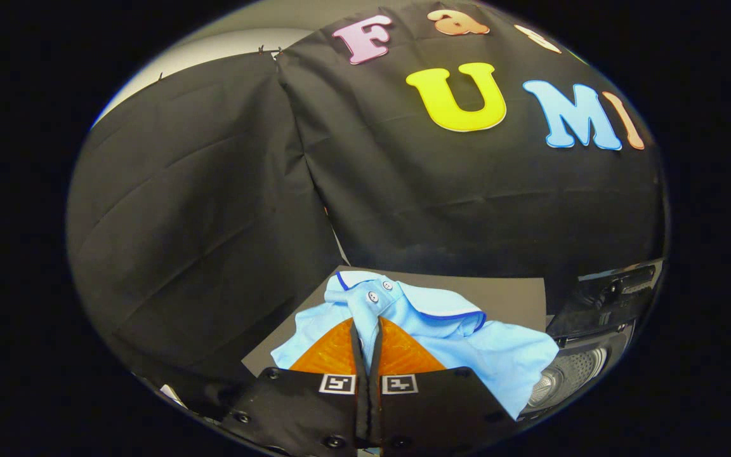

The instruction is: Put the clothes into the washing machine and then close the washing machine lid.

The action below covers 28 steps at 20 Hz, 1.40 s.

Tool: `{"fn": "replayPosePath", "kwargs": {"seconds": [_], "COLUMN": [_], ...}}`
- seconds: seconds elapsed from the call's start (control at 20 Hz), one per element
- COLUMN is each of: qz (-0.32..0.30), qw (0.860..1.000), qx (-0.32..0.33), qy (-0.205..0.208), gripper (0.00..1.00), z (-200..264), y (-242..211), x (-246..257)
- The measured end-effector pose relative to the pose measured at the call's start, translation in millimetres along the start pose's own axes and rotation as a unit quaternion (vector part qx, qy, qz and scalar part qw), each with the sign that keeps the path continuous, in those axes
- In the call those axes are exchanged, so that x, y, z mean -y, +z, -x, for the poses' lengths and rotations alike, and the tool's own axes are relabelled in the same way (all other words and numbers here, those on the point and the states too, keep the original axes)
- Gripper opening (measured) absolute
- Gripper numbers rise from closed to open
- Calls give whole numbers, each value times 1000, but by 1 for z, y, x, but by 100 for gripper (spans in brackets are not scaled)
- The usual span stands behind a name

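A light blue polo shirt (467, 343) with a dark-trimmed collar and white buttons hangs bunched in front of my gripper (365, 327). Both fingers are pressed together on a fold of its button placket, so the gripper is shut on the shirt. The cloth drapes off to the right of the fingers, over a grey tabletop (511, 295). Further right, just below the shirt's hem, the washing machine (600, 317) shows its dark control panel and its open top with the perforated metal drum (572, 374) inside.
Black cloth walls (213, 222) stand close behind the table and to the left, meeting at a corner seam beyond the shirt. A strip of pale wall shows above the left cloth.
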State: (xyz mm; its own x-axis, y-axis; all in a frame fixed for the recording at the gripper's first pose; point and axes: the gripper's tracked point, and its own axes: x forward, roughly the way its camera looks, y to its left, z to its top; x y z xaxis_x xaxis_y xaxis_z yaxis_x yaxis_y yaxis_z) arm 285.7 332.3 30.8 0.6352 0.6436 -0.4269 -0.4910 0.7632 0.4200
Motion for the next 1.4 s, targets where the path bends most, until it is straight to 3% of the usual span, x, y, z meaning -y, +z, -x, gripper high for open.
{"fn": "replayPosePath", "kwargs": {"seconds": [0.75,1.4], "qz": [85,48], "qw": [990,979], "qx": [110,142], "qy": [-34,-134], "gripper": [1,1], "z": [87,181], "y": [87,111], "x": [7,119]}}
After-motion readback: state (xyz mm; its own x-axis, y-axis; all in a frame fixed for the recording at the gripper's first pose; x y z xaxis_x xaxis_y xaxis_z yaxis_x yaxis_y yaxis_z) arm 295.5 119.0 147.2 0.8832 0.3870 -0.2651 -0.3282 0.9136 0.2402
